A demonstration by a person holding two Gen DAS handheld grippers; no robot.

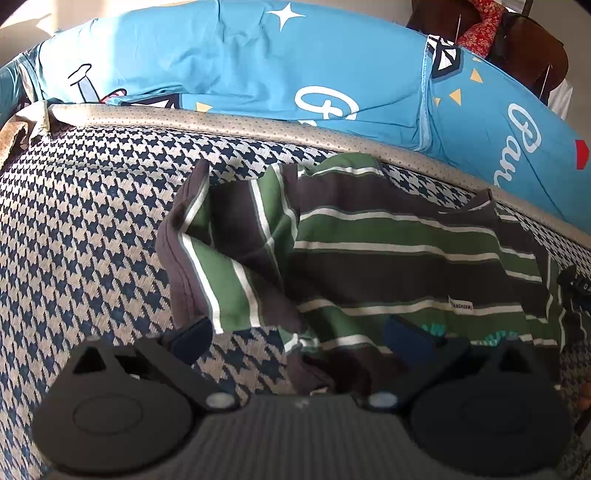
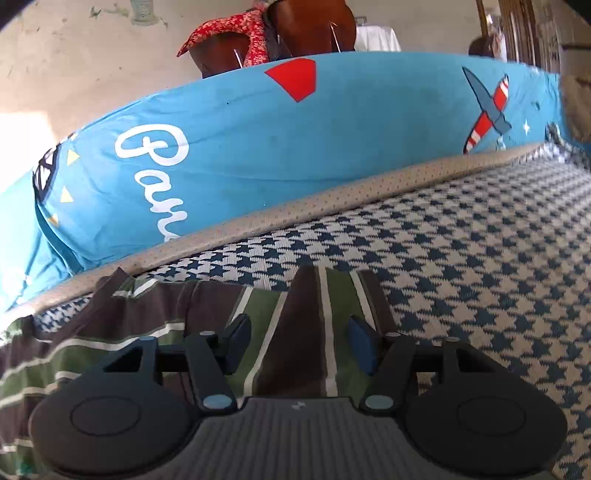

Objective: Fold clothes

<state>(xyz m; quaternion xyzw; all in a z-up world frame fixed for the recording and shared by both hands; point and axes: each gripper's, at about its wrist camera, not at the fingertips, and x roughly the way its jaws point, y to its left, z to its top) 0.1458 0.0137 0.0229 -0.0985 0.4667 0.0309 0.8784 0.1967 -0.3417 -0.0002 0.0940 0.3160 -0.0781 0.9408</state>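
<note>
A green, dark brown and white striped shirt (image 1: pixel 388 251) lies crumpled on a blue-and-cream houndstooth mat (image 1: pixel 85 229). Its left sleeve (image 1: pixel 221 258) is folded over the body. My left gripper (image 1: pixel 299 339) stands open at the shirt's near edge, the left pad on the mat, the right pad over the cloth. In the right wrist view the same shirt (image 2: pixel 140 332) spreads to the left, and a striped sleeve (image 2: pixel 314 332) runs up between the pads. My right gripper (image 2: pixel 299 345) is open astride that sleeve, low over it. The other gripper shows as a dark shape (image 1: pixel 572 288) at the shirt's right edge.
A bright blue printed bolster (image 1: pixel 295 74) (image 2: pixel 295 147) lies along the mat's far, beige dotted border (image 1: pixel 221 122). Behind it are a dark wooden chair (image 2: pixel 306 29) with red floral cloth (image 2: pixel 236 33) and a pale wall. Bare houndstooth mat (image 2: pixel 480 277) stretches to the right.
</note>
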